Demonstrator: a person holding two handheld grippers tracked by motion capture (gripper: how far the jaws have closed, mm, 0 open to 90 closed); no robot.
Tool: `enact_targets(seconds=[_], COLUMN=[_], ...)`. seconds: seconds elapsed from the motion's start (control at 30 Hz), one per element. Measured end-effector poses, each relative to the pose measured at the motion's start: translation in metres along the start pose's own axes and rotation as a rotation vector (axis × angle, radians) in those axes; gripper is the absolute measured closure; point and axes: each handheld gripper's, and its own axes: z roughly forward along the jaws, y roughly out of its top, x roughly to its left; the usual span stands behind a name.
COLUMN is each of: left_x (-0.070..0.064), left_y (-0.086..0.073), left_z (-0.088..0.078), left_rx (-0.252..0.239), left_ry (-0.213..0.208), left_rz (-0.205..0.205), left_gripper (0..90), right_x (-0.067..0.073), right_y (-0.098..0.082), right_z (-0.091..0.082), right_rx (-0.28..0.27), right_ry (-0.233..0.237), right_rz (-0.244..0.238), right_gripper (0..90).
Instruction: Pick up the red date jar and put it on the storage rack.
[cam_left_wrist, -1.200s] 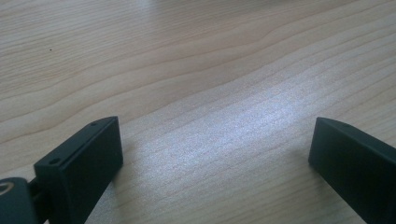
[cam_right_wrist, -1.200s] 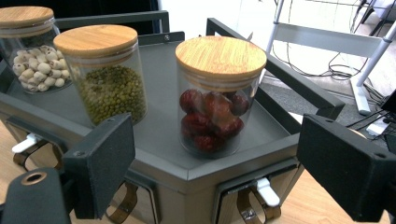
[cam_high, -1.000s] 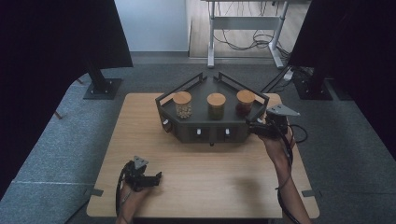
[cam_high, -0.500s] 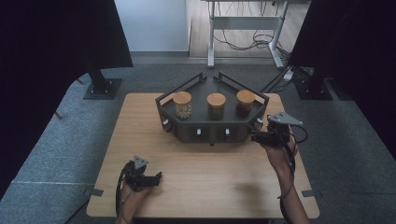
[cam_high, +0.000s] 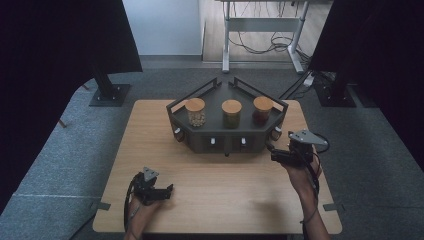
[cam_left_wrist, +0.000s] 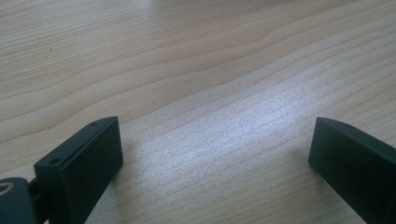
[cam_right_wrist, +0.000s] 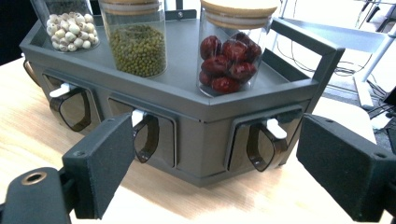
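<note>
1. Since a second ago, right gripper (cam_high: 272, 153) has drawn back from the dark rack (cam_high: 226, 145) toward the near surface (cam_high: 225, 195) edge, jaws spread, empty.
2. Rack's long axis runs left-right; drawer handles (cam_right_wrist: 261, 144) face the person.
3. Three jars (cam_high: 231, 113) stand on top.
4. Left gripper (cam_high: 167, 190) rests spread on bare wood, well apart.

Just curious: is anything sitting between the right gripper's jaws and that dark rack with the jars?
No. In the right gripper view, bare wooden table lies between the open right gripper and the rack; the high view agrees.
</note>
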Motion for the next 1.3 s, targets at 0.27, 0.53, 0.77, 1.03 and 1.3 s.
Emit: enact_targets(seconds=[0.27, 0.53, 0.77, 1.03, 1.3], left_x=[0.000, 0.000, 0.000, 0.000, 0.000], left_y=[0.000, 0.000, 0.000, 0.000, 0.000], left_z=[0.000, 0.000, 0.000, 0.000, 0.000], left_rx=[-0.002, 0.003, 0.002, 0.003, 0.003], left_ry=[0.000, 0.000, 0.000, 0.000, 0.000], left_rz=[-0.002, 0.004, 0.003, 0.004, 0.004], left_gripper=[2.5, 2.5, 2.6, 2.5, 2.5], right_x=[0.002, 0.006, 0.010, 0.013, 0.016], right_y=[-0.012, -0.023, -0.033, -0.049, -0.062], right_z=[-0.006, -0.013, -0.016, -0.018, -0.019], right_rx=[0.005, 0.011, 0.024, 0.050, 0.073], right_ry=[-0.008, -0.010, -0.013, -0.013, -0.012], right_rz=[-0.005, -0.007, -0.016, -0.013, -0.013], right_gripper=[10.9, 10.9, 10.9, 10.9, 10.9])
